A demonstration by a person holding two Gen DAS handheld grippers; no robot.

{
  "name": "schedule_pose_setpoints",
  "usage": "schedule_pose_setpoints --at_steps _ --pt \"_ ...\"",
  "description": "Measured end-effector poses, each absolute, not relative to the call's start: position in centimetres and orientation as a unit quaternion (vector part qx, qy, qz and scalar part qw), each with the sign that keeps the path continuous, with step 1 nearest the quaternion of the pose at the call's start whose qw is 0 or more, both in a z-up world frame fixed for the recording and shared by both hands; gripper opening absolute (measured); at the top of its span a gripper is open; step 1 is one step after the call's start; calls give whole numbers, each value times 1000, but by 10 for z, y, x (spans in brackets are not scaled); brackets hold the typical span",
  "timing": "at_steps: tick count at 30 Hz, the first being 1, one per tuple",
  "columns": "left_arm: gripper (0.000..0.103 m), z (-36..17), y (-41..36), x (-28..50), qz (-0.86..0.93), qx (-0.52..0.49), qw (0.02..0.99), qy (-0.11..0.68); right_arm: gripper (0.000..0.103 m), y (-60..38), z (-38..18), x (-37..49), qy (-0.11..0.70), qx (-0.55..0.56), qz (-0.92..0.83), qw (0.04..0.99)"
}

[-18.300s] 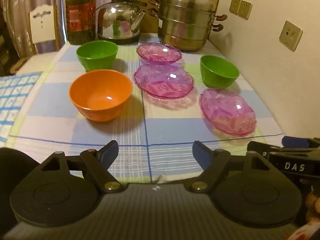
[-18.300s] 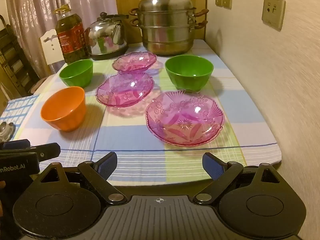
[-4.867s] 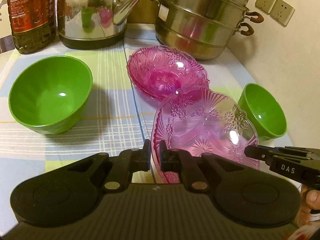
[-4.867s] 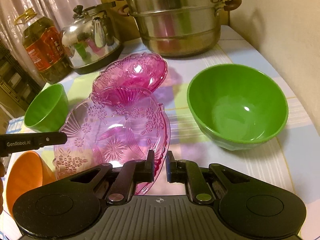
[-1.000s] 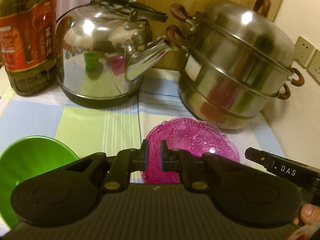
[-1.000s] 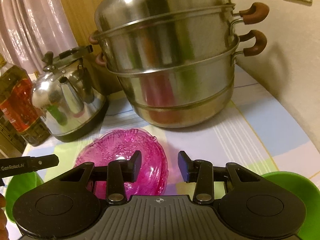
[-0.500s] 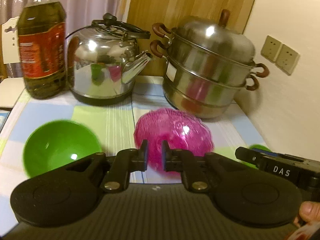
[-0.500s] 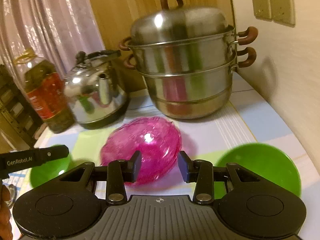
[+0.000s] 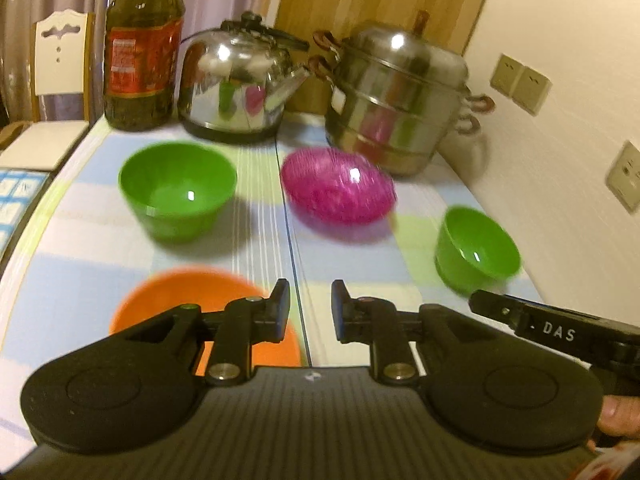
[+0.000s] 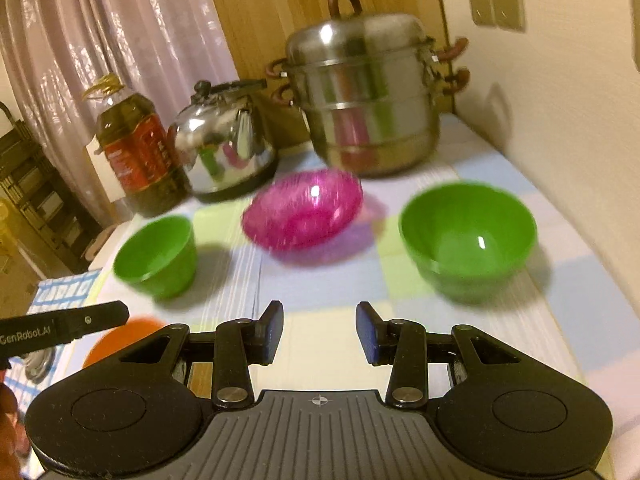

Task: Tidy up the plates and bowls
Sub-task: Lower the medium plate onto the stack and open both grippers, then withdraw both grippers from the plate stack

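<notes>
The pink glass plates (image 9: 338, 191) (image 10: 303, 209) sit stacked in one pile at the back middle of the table, in front of the steamer pot. One green bowl (image 9: 177, 189) (image 10: 157, 255) stands left of the pile, another green bowl (image 9: 476, 249) (image 10: 467, 236) right of it. An orange bowl (image 9: 192, 300) (image 10: 120, 338) lies at the near left, partly behind my left gripper's finger. My left gripper (image 9: 306, 310) hovers over the near tablecloth, its jaws opening with nothing between them. My right gripper (image 10: 319, 330) stands open and empty, well short of the pile.
A steel steamer pot (image 9: 394, 100) (image 10: 366, 100), a kettle (image 9: 240, 84) (image 10: 222, 148) and an oil bottle (image 9: 140, 48) (image 10: 138, 152) line the back of the checked tablecloth (image 9: 348, 264). A wall with sockets (image 9: 520, 84) runs along the right. A chair (image 9: 56, 80) stands at the left.
Both grippers have pulled back from the pink plate pile toward the near edge, so the bowls have come into view. The left jaws have parted; the right jaws stayed as wide.
</notes>
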State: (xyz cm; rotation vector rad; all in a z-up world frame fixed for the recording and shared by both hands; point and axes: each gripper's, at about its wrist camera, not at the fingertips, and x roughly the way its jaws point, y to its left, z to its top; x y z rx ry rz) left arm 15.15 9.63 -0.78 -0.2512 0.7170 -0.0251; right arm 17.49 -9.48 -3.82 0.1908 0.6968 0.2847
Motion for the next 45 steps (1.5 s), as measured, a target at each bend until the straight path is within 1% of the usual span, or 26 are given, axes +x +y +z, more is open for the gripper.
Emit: schedule_pose_setpoints --at_steps 5,14,22,31,33,38,45 --pt "24 -14 93 110 -1 -129 924 360 41 -96 -46 136 367 100 145 913" --pt "24 -21 95 60 22 -124 916 381 41 -78 -45 93 384 70 161 907" --pt "24 -24 102 43 39 -124 911 392 41 -57 -45 79 392 31 176 903" --pt "28 -23 112 38 53 -125 910 391 41 -41 -53 80 400 -1 172 900" --pt "30 -23 113 39 54 -127 910 390 42 -41 -55 81 402 -3 173 899" --pt "31 -24 116 42 53 -130 910 390 54 -41 -60 85 409 6 174 896" --pt "33 -20 129 48 62 -133 910 388 54 -38 -57 94 415 25 182 891"
